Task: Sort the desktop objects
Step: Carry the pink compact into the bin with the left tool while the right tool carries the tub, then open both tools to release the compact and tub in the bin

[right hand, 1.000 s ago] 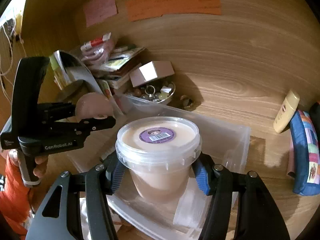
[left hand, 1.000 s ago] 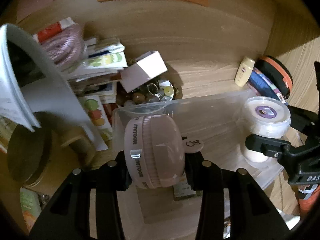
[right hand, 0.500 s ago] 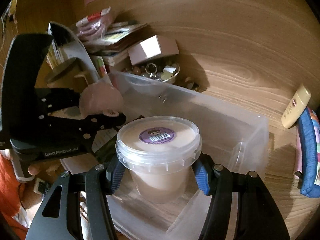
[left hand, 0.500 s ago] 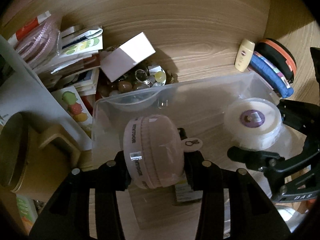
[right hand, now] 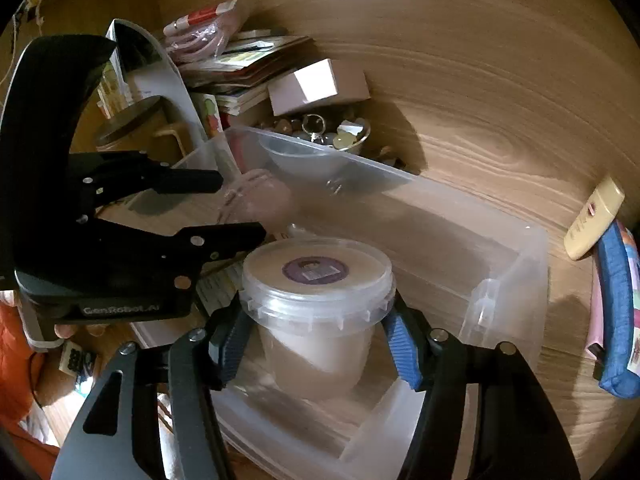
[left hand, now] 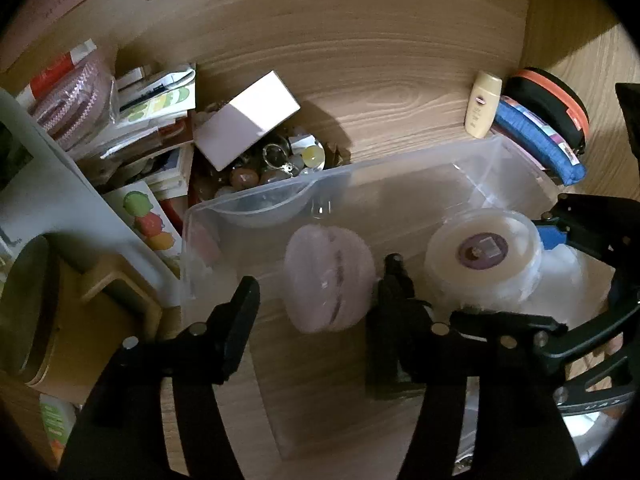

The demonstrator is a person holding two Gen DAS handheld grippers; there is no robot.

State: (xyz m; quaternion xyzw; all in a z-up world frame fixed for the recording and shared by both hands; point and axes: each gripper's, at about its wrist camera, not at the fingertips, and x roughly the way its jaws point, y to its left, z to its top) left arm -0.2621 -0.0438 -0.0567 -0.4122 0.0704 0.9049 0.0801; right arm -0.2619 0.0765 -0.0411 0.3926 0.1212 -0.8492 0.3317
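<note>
A clear plastic bin [left hand: 400, 168] [right hand: 532, 248] stands on the wooden desk. My left gripper [left hand: 320, 288] is open over its left part; a round pink case [left hand: 330, 278], blurred, is between the spread fingers inside the bin, and shows faintly in the right wrist view [right hand: 256, 200]. My right gripper [right hand: 320, 340] is shut on a lidded clear tub [right hand: 318, 284] with a purple label, held low inside the bin's right part. The tub also shows in the left wrist view [left hand: 482, 254].
Behind the bin are a bowl of trinkets [left hand: 276, 164], a white box [left hand: 246, 124], stacked booklets [left hand: 156, 120] and a bagged pink cable [left hand: 72, 96]. A yellow tube [left hand: 482, 104], blue pouch [left hand: 540, 140] and black-orange case [left hand: 556, 100] lie at right. A tan mug [left hand: 44, 312] stands left.
My left gripper has opened and let go of the pink case, which has dropped into the bin. My right gripper has lowered the tub deeper into the bin.
</note>
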